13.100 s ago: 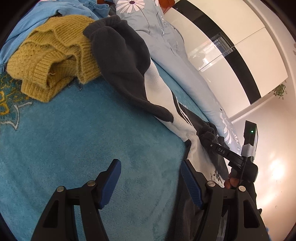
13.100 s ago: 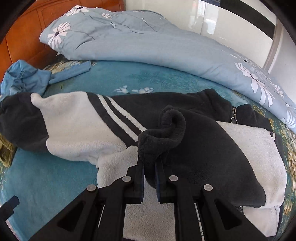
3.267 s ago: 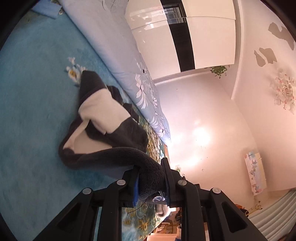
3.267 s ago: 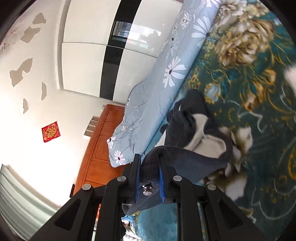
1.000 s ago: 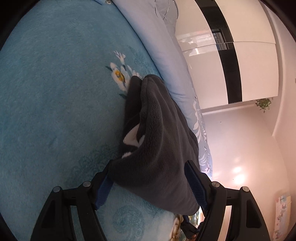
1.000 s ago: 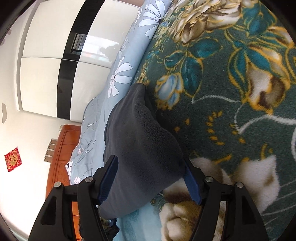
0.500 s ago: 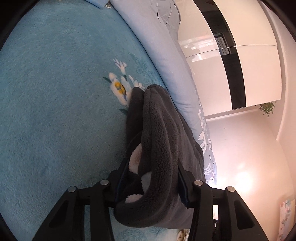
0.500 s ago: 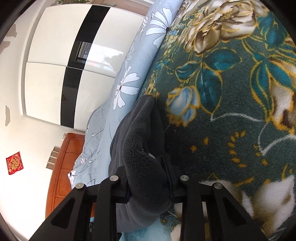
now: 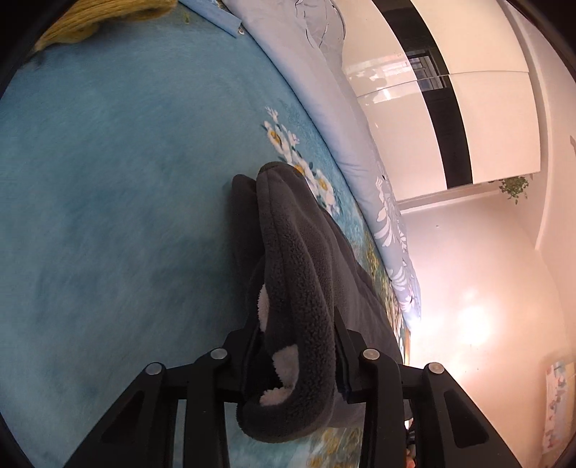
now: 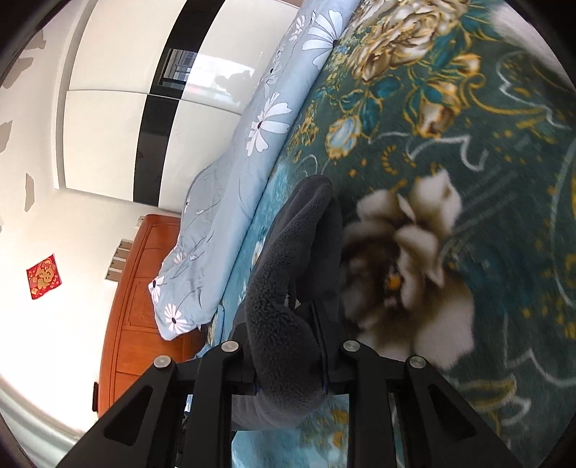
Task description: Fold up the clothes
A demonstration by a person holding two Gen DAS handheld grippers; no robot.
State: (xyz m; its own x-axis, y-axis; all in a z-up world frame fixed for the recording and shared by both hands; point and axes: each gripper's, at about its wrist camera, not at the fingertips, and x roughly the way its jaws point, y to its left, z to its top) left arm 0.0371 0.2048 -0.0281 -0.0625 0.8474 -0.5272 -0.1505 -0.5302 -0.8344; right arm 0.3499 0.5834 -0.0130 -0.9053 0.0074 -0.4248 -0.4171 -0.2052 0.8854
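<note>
A dark grey and white fleece jacket [image 9: 298, 273] is folded into a thick bundle. My left gripper [image 9: 297, 342] is shut on one end of the bundle, where white lining shows between the jaws. My right gripper [image 10: 288, 345] is shut on the other end of the same jacket [image 10: 288, 273]. The bundle hangs between both grippers just above the teal bed blanket [image 9: 126, 216]. The gripper pads are hidden by fleece.
A light blue floral duvet [image 9: 324, 108] lies along the far side of the bed, also in the right wrist view [image 10: 252, 151]. A yellow knit sweater [image 9: 82, 18] and a blue garment lie at the top left. A wooden headboard [image 10: 133, 288] and a white wardrobe [image 9: 450, 72] stand behind.
Both grippers went from open around the folded jacket to shut on its ends. They have since lifted and shifted the bundle over the blanket.
</note>
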